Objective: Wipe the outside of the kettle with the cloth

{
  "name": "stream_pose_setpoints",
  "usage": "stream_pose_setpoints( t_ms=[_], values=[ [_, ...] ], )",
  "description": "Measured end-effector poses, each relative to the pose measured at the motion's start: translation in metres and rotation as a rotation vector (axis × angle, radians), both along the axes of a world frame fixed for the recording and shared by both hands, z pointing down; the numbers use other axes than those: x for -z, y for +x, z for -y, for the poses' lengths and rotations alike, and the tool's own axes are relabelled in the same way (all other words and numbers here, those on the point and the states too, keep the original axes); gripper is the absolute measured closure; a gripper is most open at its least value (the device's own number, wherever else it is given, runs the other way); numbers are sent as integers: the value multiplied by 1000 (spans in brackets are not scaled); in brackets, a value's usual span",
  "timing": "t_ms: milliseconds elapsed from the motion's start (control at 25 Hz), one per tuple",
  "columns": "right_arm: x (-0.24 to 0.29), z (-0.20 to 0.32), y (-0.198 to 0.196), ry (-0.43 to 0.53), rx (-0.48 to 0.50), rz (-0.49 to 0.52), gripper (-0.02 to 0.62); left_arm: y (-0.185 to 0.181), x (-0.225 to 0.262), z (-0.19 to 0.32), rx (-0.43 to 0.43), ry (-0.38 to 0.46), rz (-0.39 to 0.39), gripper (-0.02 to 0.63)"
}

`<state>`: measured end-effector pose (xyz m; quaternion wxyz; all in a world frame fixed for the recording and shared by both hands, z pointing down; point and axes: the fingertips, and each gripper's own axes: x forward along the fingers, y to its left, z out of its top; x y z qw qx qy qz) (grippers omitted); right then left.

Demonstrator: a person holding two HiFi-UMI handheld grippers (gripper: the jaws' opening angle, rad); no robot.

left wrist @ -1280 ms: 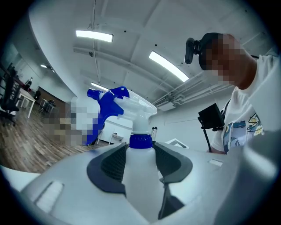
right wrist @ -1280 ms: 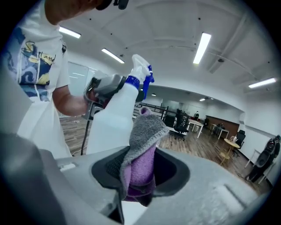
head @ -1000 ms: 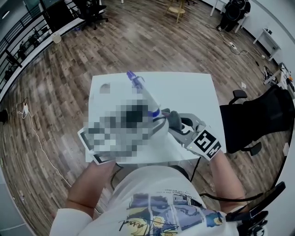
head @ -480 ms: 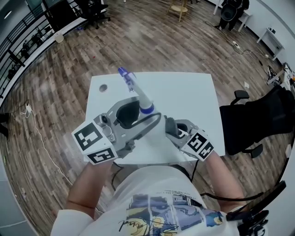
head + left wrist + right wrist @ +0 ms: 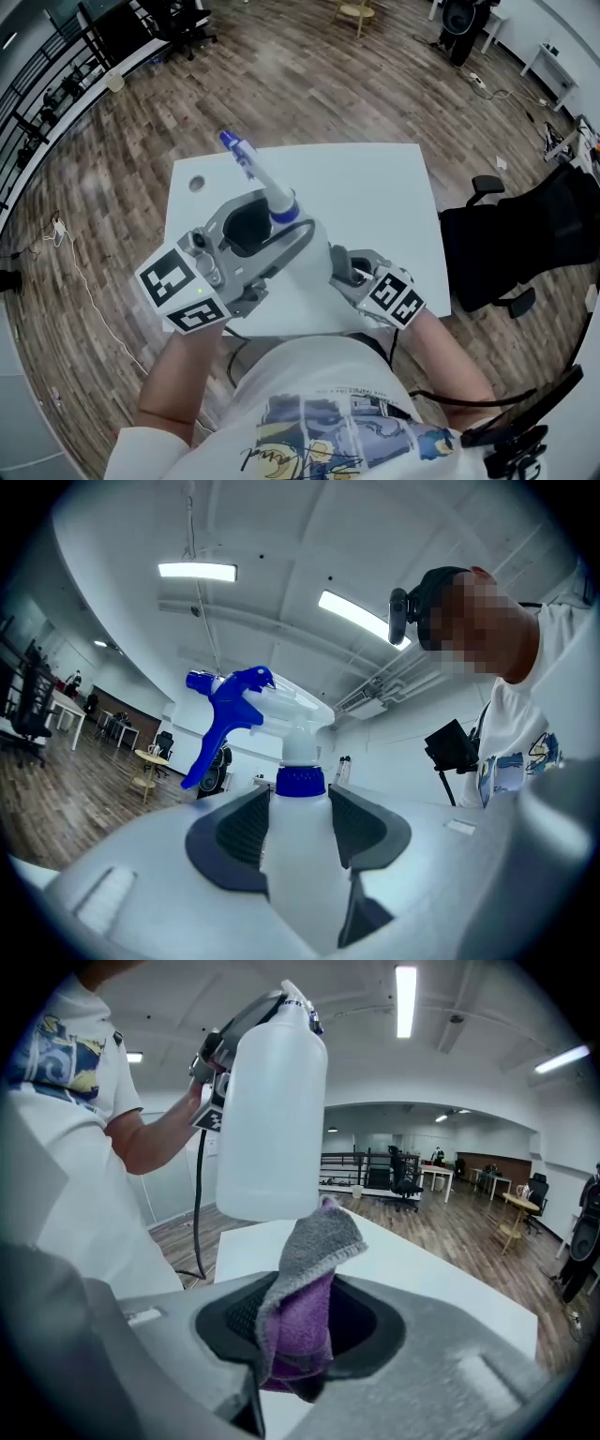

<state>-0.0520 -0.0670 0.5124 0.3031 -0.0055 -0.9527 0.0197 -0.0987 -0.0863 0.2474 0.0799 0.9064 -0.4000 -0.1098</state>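
Observation:
No kettle shows; the thing held up is a white spray bottle with a blue trigger head. My left gripper is shut on its body, and in the left gripper view the bottle stands between both dark pads below the blue collar. My right gripper is shut on a grey and purple cloth, whose free corner sticks up just under the bottle's base. I cannot tell whether cloth and bottle touch.
A white table lies below both grippers, with a round cable hole at its far left corner. A black office chair stands to the right. Wooden floor surrounds the table.
The left gripper has carried the spray bottle up and to the left in the head view. The right gripper with the cloth has sunk and drifted left, closer under the bottle.

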Motion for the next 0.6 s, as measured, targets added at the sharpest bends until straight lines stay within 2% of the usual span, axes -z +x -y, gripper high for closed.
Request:
stream_pose_setpoints(
  t_ms=[400, 600],
  values=[
    [0, -2, 18, -28, 59, -4, 463, 16, -7, 28, 55, 0, 22, 405],
    [-4, -9, 23, -56, 103, -18, 462, 17, -20, 36, 94, -26, 35, 405]
  ],
)
